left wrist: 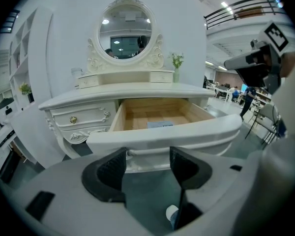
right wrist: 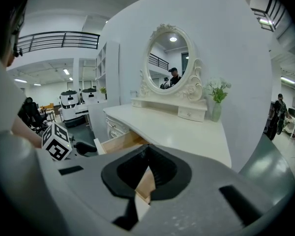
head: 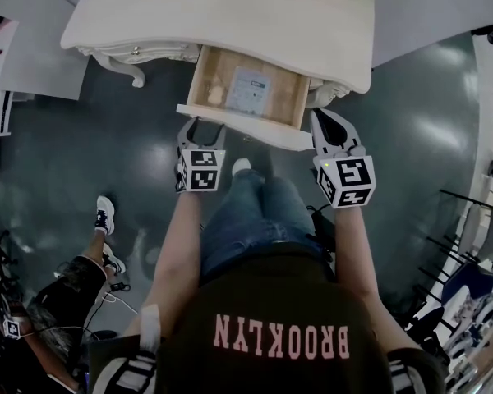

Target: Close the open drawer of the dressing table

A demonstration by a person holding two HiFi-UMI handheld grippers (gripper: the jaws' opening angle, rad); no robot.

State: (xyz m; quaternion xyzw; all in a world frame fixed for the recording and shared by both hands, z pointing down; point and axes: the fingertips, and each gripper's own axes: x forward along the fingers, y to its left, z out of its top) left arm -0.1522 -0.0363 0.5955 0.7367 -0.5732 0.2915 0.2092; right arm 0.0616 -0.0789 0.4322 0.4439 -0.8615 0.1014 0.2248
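The white dressing table (head: pixel 230 15) stands ahead of me with its middle drawer (head: pixel 222 66) pulled out; the inside is bare wood with a sheet of paper (head: pixel 248 91) on the bottom. My left gripper (head: pixel 203 125) is open, fingertips just short of the left part of the white drawer front (head: pixel 255 131). In the left gripper view that drawer front (left wrist: pixel 162 134) fills the space right beyond the open left gripper (left wrist: pixel 147 162). My right gripper (head: pixel 322 121) is shut on nothing, its tip by the drawer's right end. The right gripper view has the right gripper (right wrist: pixel 146 154) before the drawer's corner (right wrist: pixel 120 142).
An oval mirror (left wrist: pixel 126 28) and a small vase (left wrist: pixel 176 73) stand on the table top. A side drawer with a brass knob (left wrist: pixel 73 119) sits left of the open one. Another person's feet (head: pixel 104 213) are on the floor to my left. Chairs (head: pixel 476 245) stand at right.
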